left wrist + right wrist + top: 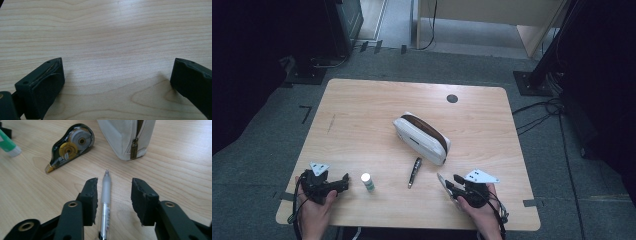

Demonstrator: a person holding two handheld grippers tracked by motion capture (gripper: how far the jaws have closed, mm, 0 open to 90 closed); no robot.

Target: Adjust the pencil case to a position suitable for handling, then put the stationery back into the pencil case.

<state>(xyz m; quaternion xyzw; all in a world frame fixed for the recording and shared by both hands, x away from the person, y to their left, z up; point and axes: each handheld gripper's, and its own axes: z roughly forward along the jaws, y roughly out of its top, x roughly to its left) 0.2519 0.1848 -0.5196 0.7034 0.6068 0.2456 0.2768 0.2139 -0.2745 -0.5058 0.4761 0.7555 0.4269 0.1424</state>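
A light wooden table (362, 110) carries everything. A white pencil case (420, 137) with a brown zipper lies near its middle. Nearer, a dark correction tape (414, 172) lies just beside the case. To the left lies a glue stick (367, 182), and near the right lies a clear pen (106, 195).

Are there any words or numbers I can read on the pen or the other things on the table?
None can be read.
Pen between the right gripper's open jaws: small dark and red print on its barrel, too blurred to read.
Correction tape roller: a small label mark, too small to read.
Pencil case and glue stick: no writing to be seen.
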